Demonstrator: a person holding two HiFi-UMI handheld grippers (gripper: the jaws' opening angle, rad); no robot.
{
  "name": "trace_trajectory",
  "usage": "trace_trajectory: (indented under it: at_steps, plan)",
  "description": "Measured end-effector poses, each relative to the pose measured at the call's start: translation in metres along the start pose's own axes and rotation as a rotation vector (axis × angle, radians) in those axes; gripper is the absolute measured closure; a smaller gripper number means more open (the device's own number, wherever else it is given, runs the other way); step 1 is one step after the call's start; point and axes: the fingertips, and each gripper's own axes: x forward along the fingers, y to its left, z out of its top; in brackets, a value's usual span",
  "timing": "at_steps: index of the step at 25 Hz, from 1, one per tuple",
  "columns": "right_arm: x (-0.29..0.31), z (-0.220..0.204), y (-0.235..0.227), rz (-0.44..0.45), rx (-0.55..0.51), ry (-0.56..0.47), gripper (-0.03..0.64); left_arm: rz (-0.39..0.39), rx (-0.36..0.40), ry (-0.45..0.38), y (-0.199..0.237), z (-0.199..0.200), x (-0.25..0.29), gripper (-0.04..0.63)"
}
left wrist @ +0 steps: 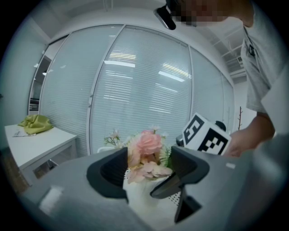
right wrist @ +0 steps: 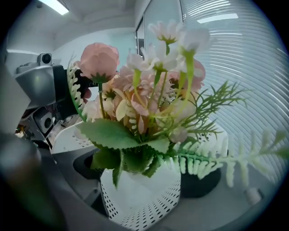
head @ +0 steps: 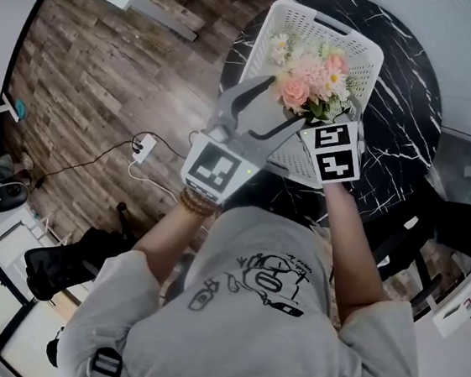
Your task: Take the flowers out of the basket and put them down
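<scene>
Seeing pink-and-white artificial flower bunch (head: 306, 86) upright inside white perforated plastic basket (head: 365, 54), left gripper (left wrist: 146, 171) fingers parted astride basket's near corner, right gripper (right wrist: 144, 180) fingers parted around leafy stems above basket's rim. Should close low on stems, lift straight up clear of basket

R gripper (right wrist: 144, 173) jaws partly behind basket (right wrist: 140, 203) corner, stems of flowers (right wrist: 149, 90) hidden by leaves (right wrist: 108, 133)

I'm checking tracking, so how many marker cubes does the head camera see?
2. One marker cube rides the left gripper at the basket's near-left corner; the other rides the right gripper at its near rim, beside the flowers. None seems hidden.
</scene>
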Motion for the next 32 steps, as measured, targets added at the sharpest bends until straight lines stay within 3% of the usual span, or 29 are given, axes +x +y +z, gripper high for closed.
trace_trajectory:
  at_steps: [6, 14, 32]
  plan:
    - [0.0097, 0.0026, 0.0035, -0.001, -0.047, -0.019, 0.155, 0.011, 0.000, -0.001, 0.0051, -0.0023, -0.0042, 0.295]
    - [0.0097, 0.0065, 0.0023, -0.035, -0.068, -0.060, 0.263, -0.005, 0.008, -0.002, 0.0049, -0.0035, -0.0056, 0.304]
    - [0.0075, 0.0070, 0.0045, -0.042, -0.095, -0.094, 0.279, -0.011, 0.020, -0.005, 0.0011, -0.0009, -0.0075, 0.304]
